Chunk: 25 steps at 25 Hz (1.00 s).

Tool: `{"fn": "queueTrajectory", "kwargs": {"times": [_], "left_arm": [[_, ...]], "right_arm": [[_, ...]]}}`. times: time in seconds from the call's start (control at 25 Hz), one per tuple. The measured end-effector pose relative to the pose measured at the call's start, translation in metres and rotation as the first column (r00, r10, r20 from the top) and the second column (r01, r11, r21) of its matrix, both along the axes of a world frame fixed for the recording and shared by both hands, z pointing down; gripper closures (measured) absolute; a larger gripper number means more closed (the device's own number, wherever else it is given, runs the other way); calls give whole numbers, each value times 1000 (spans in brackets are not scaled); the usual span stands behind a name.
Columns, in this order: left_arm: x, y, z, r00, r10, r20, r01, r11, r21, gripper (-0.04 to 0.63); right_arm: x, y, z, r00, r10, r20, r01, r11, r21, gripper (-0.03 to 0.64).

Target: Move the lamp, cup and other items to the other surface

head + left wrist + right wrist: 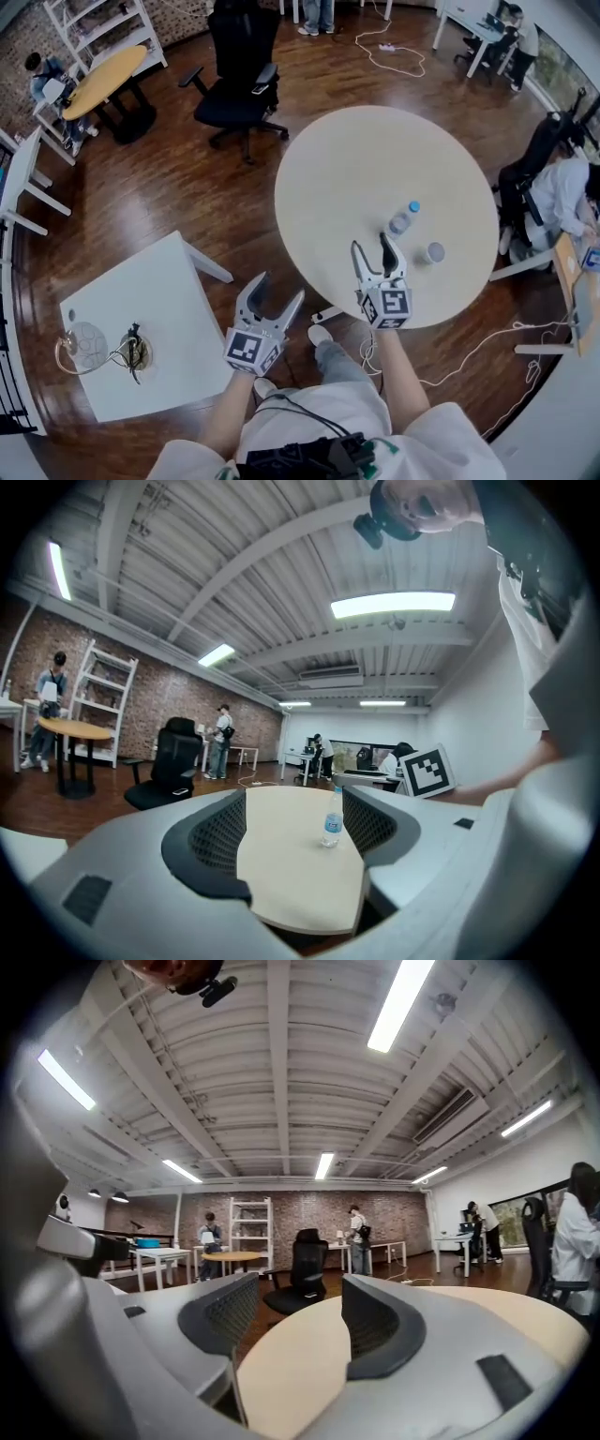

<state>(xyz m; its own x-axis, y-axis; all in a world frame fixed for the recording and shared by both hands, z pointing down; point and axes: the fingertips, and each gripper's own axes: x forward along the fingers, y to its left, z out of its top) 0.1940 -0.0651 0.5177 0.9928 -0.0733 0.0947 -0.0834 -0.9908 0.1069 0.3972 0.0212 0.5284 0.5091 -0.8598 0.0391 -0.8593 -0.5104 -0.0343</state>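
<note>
Beige round table [375, 159] holds one bottle [403, 221] and one cup [434, 252].

This is an open-plan office, or perhaps a shared lab. A dark wood floor [159, 187] carries scattered work tables: a round table [356, 159], a white table [159, 300] and a yellow table [103, 80]. A black office chair [239, 80] stands free. A person [562, 192] sits at a desk by the edge, and another seems to work at a laptop [491, 21]. A cable [394, 56] trails over the floor. Beyond are a brick wall [309, 1206] and a white shelf [250, 1225], with strip lights [392, 604] on a ribbed ceiling [281, 1072].
</note>
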Motion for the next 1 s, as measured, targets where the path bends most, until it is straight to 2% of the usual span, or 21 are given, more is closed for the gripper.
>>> {"fn": "queueTrajectory", "kwargs": {"times": [0.12,0.24,0.44,0.56,0.64,0.88,1.0], "left_arm": [[-37,-12,-7,997,-72,-11,72,997,4,295],[-76,-23,-12,988,-155,-18,155,988,12,295],[-155,-44,-26,947,-320,-38,320,947,-12,295],[-206,-55,-30,907,-419,-41,418,908,-17,295],[-236,-61,-32,875,-482,-47,481,876,-22,295],[-319,-76,-38,770,-633,-76,636,771,23,295],[-351,-80,-44,715,-694,-90,698,716,27,295]], "right_arm": [[-58,-29,-12,992,-124,-9,124,992,12,314],[-116,-56,-22,969,-248,12,248,969,11,314],[-200,-93,-23,912,-410,20,410,912,18,314],[-253,-112,-32,864,-500,48,500,866,25,314],[-279,-124,-32,836,-548,29,547,836,34,314],[-363,-154,-45,722,-691,35,689,723,43,316],[-390,-165,-46,675,-738,6,736,675,51,316]]}}
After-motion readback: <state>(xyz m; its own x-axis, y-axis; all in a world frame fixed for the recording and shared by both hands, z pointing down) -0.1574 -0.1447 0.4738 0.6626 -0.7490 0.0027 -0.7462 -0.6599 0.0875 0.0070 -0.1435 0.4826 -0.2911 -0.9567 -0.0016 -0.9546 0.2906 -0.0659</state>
